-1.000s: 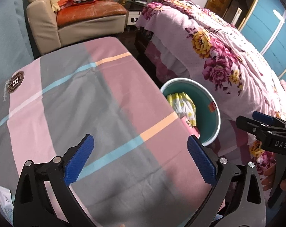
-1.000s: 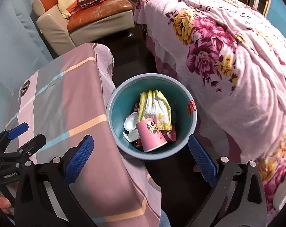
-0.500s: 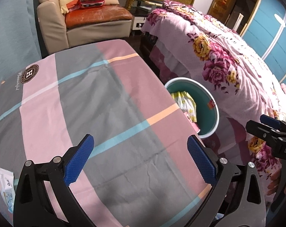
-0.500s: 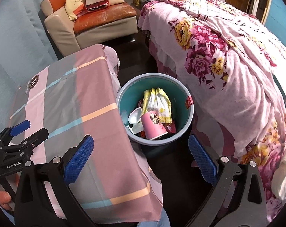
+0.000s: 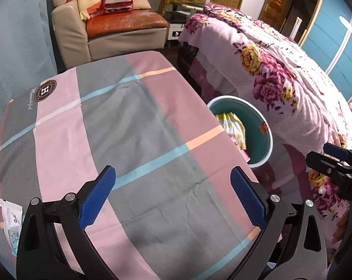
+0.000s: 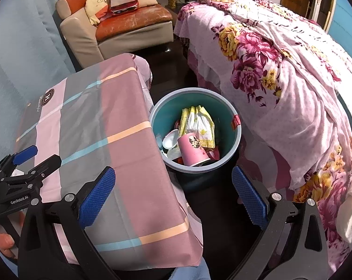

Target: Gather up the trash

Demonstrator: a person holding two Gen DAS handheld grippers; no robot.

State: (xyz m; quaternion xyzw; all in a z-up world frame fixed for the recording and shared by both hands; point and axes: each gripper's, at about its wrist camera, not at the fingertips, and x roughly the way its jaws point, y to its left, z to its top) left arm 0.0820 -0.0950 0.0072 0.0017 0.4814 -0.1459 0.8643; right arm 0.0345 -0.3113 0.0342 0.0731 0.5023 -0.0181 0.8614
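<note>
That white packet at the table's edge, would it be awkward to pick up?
Probably a bit. The white packet lies flat on the tablecloth, so fingers may struggle to get under it. It looks thin and light, likely floppy once lifted. The left hand-held gripper is open, empty.

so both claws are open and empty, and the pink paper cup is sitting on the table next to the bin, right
Not quite. The pink paper cup lies inside the teal bin, among the other trash, not on the table; the right wrist view shows it. Both the left claw and right claw are indeed open and empty.
</note>
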